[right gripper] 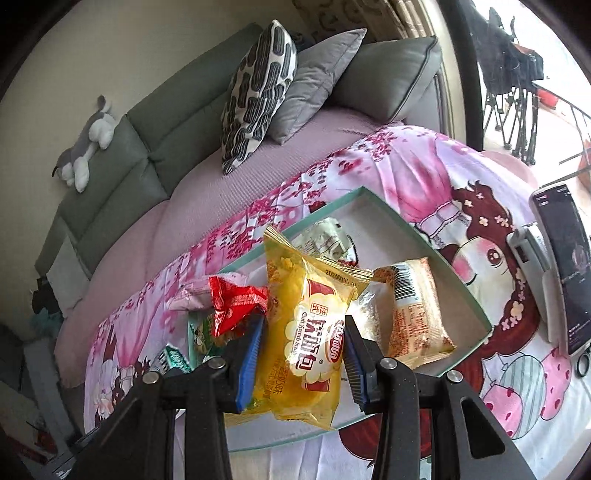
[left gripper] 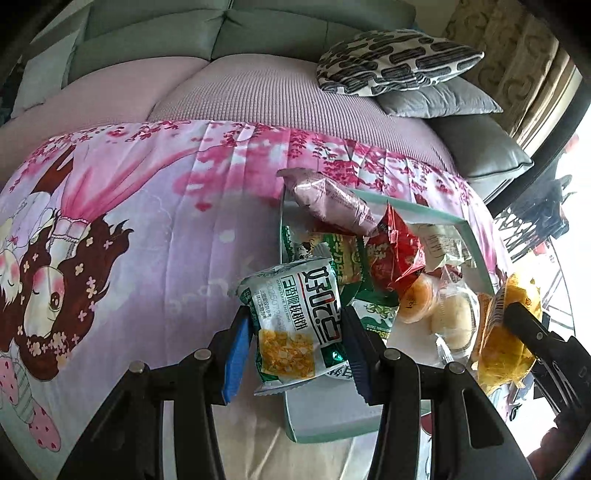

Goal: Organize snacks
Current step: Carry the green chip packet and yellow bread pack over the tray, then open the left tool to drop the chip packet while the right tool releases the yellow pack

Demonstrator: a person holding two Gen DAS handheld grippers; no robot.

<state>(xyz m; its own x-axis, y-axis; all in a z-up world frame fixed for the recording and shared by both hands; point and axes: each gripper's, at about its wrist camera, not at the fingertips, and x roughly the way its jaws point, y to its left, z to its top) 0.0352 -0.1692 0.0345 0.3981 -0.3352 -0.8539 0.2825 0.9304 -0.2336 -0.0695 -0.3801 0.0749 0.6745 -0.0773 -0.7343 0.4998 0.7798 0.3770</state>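
My left gripper [left gripper: 295, 332] is shut on a green-and-white snack packet [left gripper: 295, 325], held over the near-left corner of a teal-rimmed shallow box [left gripper: 317, 421]. The box holds a pink packet [left gripper: 328, 203], a red packet [left gripper: 391, 258], green packets [left gripper: 343, 254] and clear-wrapped buns [left gripper: 454, 317]. My right gripper [right gripper: 303, 347] is shut on a yellow bread packet [right gripper: 310, 339], held above the box [right gripper: 424, 236]; that packet also shows at the right in the left wrist view [left gripper: 506, 332]. A beige barcode packet [right gripper: 413, 306] and a red packet [right gripper: 236, 302] lie in the box.
The box sits on a pink cartoon-print cloth [left gripper: 129, 229] over a table in front of a grey-green sofa [left gripper: 221, 33] with cushions [left gripper: 395, 62]. A phone on a stand [right gripper: 561, 266] stands at the right. A plush toy [right gripper: 88, 140] lies on the sofa back.
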